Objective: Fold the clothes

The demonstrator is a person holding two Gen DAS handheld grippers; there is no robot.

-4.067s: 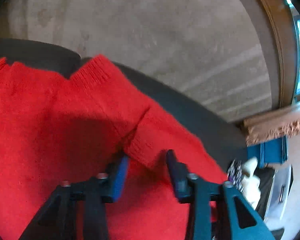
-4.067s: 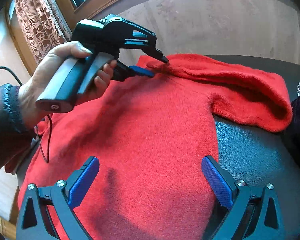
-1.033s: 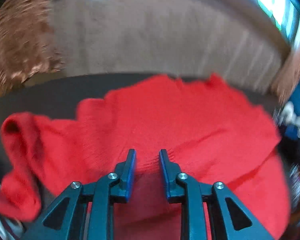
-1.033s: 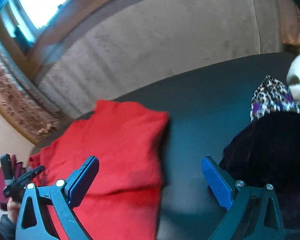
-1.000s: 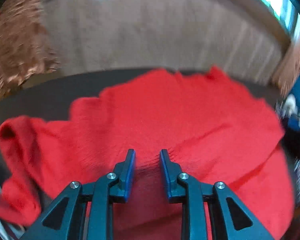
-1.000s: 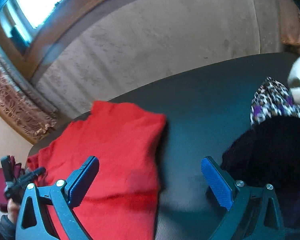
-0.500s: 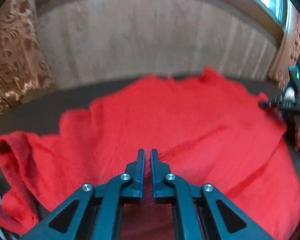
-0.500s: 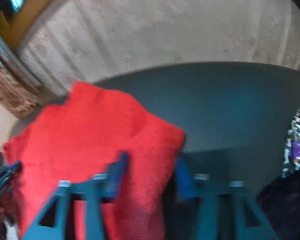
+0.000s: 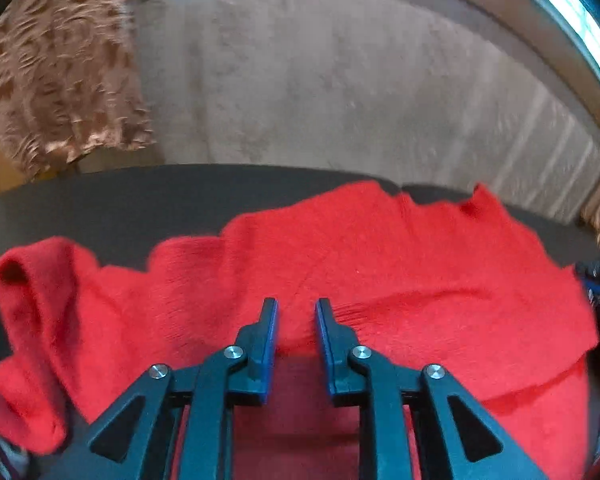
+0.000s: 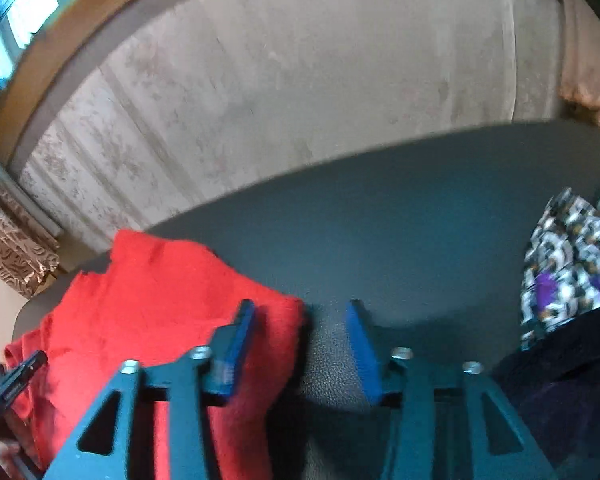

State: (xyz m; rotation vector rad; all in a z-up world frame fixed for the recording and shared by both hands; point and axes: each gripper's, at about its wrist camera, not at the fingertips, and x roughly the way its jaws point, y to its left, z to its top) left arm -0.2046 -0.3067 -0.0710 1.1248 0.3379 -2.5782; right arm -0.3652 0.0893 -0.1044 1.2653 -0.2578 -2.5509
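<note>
Two grippers over red sweater point(image 9: 380, 264) on dark tabletop point(image 10: 400, 232). Left gripper point(image 9: 296, 312): narrowly parted, fold of sweater between and ahead of jaws. Right gripper point(image 10: 302, 320): moderately parted, sweater edge between jaws, patterned cloth point(image 10: 568, 264) far right of jaws.

The red sweater point(image 9: 400, 272) is a fuzzy, matt knit with ribbed edges. It lies on a dark worktop point(image 10: 400, 232) with a fine pebbled, leather-like grain. Each claw point(image 9: 296, 312) is matt dark plastic with blue pads point(image 10: 360, 340) and shiny metal pins.
</note>
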